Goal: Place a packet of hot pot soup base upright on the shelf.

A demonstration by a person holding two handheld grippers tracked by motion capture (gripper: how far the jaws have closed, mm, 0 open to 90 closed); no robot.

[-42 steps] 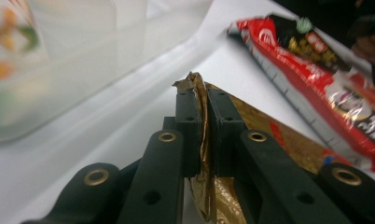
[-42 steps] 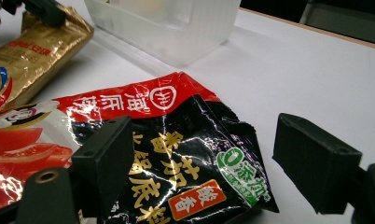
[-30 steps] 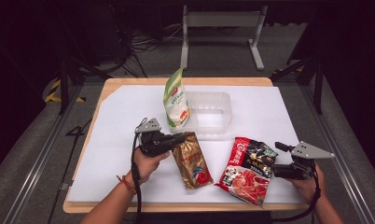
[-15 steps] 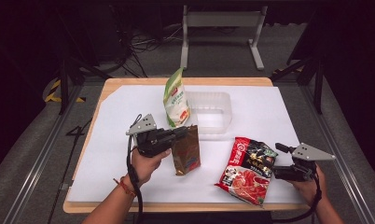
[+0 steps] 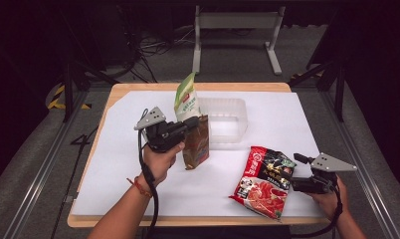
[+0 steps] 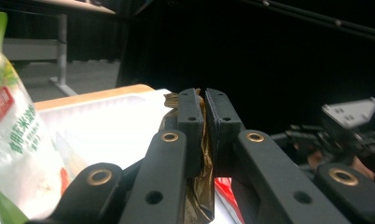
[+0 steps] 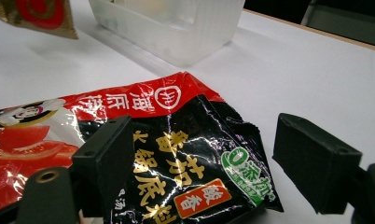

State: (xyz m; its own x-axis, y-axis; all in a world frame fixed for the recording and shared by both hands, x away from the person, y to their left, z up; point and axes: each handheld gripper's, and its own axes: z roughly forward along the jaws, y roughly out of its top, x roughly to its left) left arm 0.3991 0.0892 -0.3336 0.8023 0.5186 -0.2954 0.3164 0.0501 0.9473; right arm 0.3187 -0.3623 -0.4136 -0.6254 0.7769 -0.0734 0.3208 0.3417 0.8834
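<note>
The left hand (image 5: 160, 162) reaches in from the near edge, forearm angled toward the table's middle, and carries the left gripper (image 5: 192, 123) pointing right. Its jaws are pressed together on the top edge of a brown foil pouch (image 5: 196, 142), which hangs upright, clear of the white table sheet (image 5: 118, 149). The pouch is glossy brown with a red mark low on its face. It hangs just in front of a green-and-white bag (image 5: 186, 98) and beside a clear plastic bin (image 5: 227, 119).

The right hand (image 5: 327, 196) sits at the near right corner. The right gripper (image 7: 202, 163) has its jaws spread wide, astride the corner of a red-and-black noodle packet (image 5: 264, 180) lying flat.
</note>
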